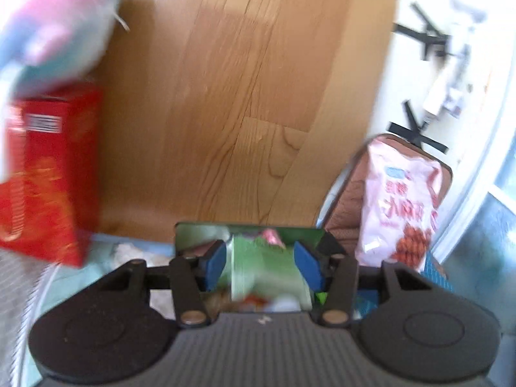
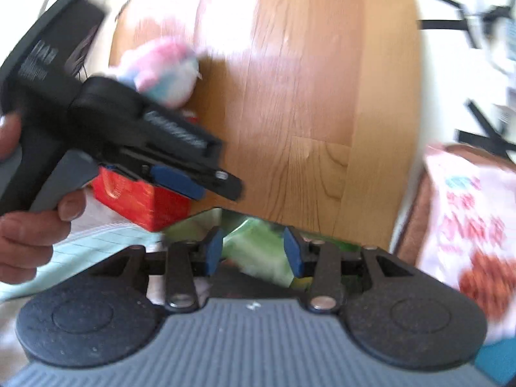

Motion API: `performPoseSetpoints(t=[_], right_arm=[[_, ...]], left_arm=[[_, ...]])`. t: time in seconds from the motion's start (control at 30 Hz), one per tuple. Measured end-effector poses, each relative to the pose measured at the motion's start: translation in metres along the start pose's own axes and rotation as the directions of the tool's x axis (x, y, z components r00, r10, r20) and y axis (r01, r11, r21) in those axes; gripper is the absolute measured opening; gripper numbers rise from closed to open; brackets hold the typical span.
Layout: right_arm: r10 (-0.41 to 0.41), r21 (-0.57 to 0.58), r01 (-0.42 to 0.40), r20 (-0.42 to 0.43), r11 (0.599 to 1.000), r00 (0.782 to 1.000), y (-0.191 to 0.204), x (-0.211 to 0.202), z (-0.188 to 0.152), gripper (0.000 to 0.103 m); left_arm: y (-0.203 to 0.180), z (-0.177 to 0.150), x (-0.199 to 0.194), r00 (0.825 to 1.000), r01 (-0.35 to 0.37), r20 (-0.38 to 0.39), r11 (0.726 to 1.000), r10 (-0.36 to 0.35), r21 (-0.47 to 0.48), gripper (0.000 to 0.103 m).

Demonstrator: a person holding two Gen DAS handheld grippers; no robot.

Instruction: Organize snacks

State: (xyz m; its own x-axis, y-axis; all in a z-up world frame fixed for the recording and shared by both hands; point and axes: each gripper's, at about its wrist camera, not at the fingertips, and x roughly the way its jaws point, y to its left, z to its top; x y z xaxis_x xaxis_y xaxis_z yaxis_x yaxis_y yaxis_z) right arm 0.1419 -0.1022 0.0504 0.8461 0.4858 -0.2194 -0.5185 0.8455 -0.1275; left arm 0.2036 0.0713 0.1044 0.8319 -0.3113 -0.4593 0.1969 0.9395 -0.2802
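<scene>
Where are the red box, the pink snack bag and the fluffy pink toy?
red box [image 1: 51,174]: left wrist view, its front face.
pink snack bag [image 1: 400,206]: left wrist view, middle of its printed front.
fluffy pink toy [image 2: 167,64]: right wrist view, its body.

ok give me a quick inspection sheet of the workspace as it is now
surface: wooden board, bare in the middle
job's things: red box at left; pink snack bag standing at right; green packet lying below
clutter: pink and blue plush behind the red box
grippers: left gripper and right gripper both open over the green packet, holding nothing
cables: thin white cord low at left
surroundings: brown cushion behind the pink bag; black tape strips on a white surface; views are blurred
</scene>
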Motion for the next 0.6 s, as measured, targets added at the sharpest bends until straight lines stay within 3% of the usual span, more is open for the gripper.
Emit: performPoseSetpoints(t=[0.07, 0.23, 0.37, 0.47, 0.6], right_arm=[[0.004, 0.057, -0.003, -0.012, 0.998, 1.000, 0.009, -0.036, -0.011, 0.046], [-0.110, 0.145, 0.119, -0.071, 0.982, 0.991, 0.037, -0.123, -0.049, 0.053], [-0.167, 0.188, 0.192, -0.140, 0.963, 0.976, 0.050, -0.166, -0.076, 0.056], [-0.152, 0.277, 0.192, -0.158, 0.942, 0.976, 0.049, -0.182, -0.086, 0.060], [-0.132, 0.329, 0.170, -0.135, 0.929, 0.982, 0.059, -0.207, -0.088, 0.066]], left_arm=[[-0.011, -0.029, -0.032, 0.999, -0.034, 0.007, 0.999, 0.034, 0.037, 0.051], [-0.044, -0.099, -0.089, 0.987, -0.157, 0.001, 0.978, 0.159, 0.134, 0.056], [-0.057, -0.141, -0.128, 0.979, -0.199, -0.025, 0.973, 0.204, 0.113, 0.061], [-0.064, -0.164, -0.149, 0.964, -0.263, -0.006, 0.957, 0.265, 0.125, 0.070], [-0.071, -0.184, -0.173, 0.955, -0.292, -0.011, 0.949, 0.296, 0.120, 0.078]])
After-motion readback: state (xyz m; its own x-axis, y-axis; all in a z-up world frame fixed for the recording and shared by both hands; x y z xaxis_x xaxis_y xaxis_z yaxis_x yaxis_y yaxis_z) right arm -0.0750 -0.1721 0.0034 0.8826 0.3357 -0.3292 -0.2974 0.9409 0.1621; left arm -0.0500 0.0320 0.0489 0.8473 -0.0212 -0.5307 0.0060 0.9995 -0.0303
